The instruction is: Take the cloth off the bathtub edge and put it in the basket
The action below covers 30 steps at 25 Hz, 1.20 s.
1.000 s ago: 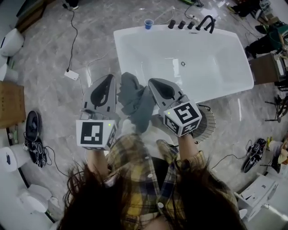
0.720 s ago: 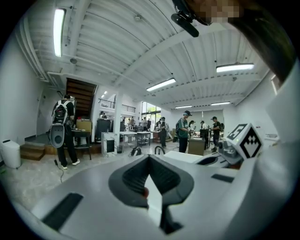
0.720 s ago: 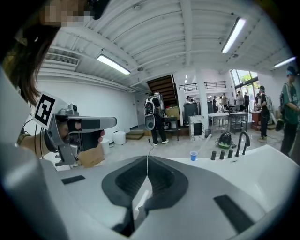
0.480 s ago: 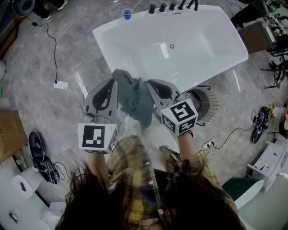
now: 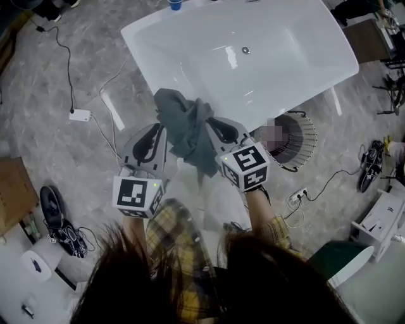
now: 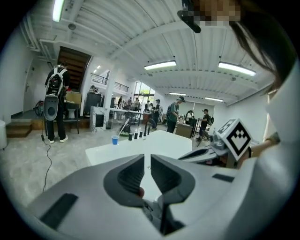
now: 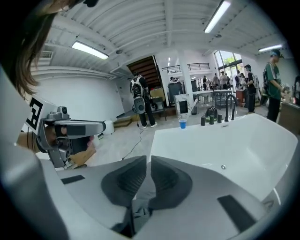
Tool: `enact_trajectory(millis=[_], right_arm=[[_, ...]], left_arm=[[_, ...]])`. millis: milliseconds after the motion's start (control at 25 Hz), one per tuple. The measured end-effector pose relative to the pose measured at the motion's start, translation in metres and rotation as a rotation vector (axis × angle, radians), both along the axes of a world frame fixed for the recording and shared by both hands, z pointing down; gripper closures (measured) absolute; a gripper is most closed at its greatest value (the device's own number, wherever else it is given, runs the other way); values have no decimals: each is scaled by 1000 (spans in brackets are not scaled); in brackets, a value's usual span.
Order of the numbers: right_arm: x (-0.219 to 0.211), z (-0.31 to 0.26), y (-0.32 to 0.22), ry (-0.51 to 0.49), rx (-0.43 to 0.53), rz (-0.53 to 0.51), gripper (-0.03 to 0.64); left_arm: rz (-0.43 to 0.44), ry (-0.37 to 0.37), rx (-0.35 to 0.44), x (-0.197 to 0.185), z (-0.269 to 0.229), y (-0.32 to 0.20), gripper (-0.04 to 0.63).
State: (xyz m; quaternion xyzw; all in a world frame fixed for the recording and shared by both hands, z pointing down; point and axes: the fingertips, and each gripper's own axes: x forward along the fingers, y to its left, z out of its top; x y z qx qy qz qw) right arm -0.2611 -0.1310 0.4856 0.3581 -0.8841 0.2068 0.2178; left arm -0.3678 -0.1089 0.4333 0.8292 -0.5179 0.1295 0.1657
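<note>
Cloth check, anyone? Where's it sitting and who's got hold of it?

>> Right gripper has it. In the right gripper view the jaws are pinched down to a thin slit with grey fabric wedged low between them. From the head view, it's bunched up over the tips of both grippers and trails down between them toward the person. It isn't touching the bathtub, which is just ahead of the grippers.

Ok, and the left gripper? From above it looks like it's in on the cloth too.

>> Yeah, from above the cloth drapes right over its tips. But in the left gripper view the jaws are drawn almost together and all I can see through the crack is white tub, no fabric. So narrow, and nothing I can make out in it. It sits just left of the right gripper, both pointing at the tub.

Basket?

>> The round slatted basket is on the floor just off to the right of the right gripper, tucked against the near side of the tub. The cloth is near it but not over it. There's also a blue cup on the far rim of the tub, well ahead of the left gripper.
</note>
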Motion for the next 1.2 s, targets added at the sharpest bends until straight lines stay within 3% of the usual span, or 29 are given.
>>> enact_trajectory(millis=[120,240,320,400,600,920,1080,1200], right_arm=[[5,33,0,11,-45,20,593],[10,67,3,6,-118,47,512],[15,93,8,6,-168,70,497],[20,121,17,10,-219,80,460],[14,177,41,-6,-347,25,337],[19,214,53,57,-353,-33,259],[27,232,60,102,-397,-22,251],[33,245,70,138,-439,-25,245]], left_arm=[[18,-6,-43,5,39,-4,575],[24,-9,-119,6,86,-8,575],[28,5,-196,7,122,-8,567],[37,34,-269,8,154,-7,508],[49,91,-398,9,212,-8,446],[117,-71,-479,5,268,-18,312],[159,-148,-520,3,290,-20,282],[139,-162,-582,-4,313,-22,269]])
